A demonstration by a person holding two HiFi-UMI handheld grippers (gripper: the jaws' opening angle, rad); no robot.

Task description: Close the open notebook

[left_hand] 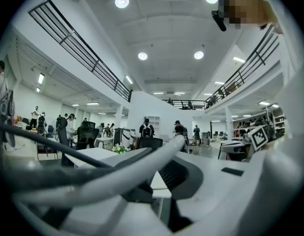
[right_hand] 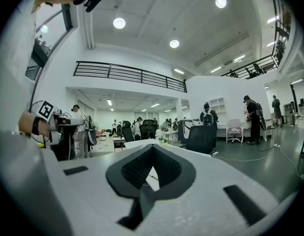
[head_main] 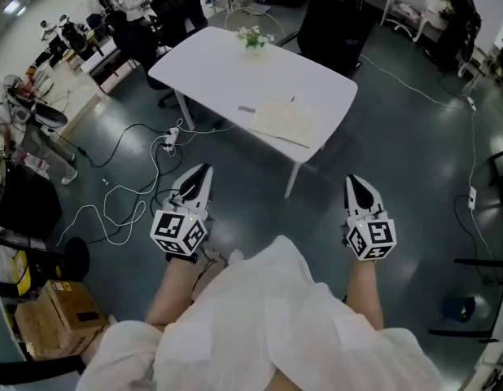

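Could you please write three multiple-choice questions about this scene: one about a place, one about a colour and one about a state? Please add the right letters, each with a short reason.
1. Where does the open notebook lie?
A. on the floor
B. on the table, near its front edge
C. on a chair seat

2. What colour is the table top?
A. black
B. white
C. red

3. In what state are the right tongs?
A. shut, with nothing between them
B. wide open around the notebook
C. shut on a pen

Right letters:
1. B, since the head view shows the notebook lying flat on the table.
2. B, since the top is plain white all over.
3. A, since the right gripper view shows the jaws together and empty, away from the table.
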